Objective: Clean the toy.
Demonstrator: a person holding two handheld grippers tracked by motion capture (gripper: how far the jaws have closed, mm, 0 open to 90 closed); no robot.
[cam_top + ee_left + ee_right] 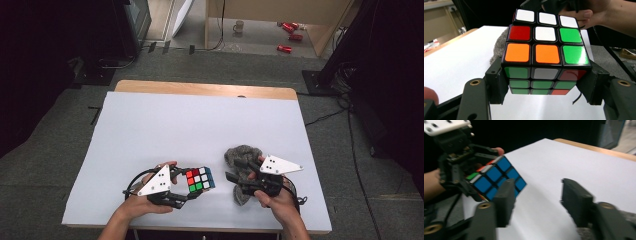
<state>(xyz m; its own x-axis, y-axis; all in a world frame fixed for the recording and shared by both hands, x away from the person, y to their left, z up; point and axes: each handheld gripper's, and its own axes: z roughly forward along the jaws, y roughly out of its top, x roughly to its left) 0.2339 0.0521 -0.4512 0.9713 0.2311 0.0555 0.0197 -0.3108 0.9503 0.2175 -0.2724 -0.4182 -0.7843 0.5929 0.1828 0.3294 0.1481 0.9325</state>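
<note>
A scrambled Rubik's cube [200, 179] is lifted a little off the white table near its front edge, with my left gripper [194, 187] shut on it. In the left gripper view the two black jaws press on the cube [544, 53] from either side, its white, orange and green stickers facing the camera. My right gripper [232, 170] lies just right of the cube, over a crumpled grey cloth [243, 152]. In the right gripper view its jaws [540, 200] stand wide open with bare table between them, and the cube's blue face [496, 177] shows to the left.
The white table top [200, 120] stretches bare behind both grippers to a wooden far edge [205, 89]. Beyond it on the floor lie red cans [290, 35] and a mug [239, 26]. Dark equipment stands at the back left and right.
</note>
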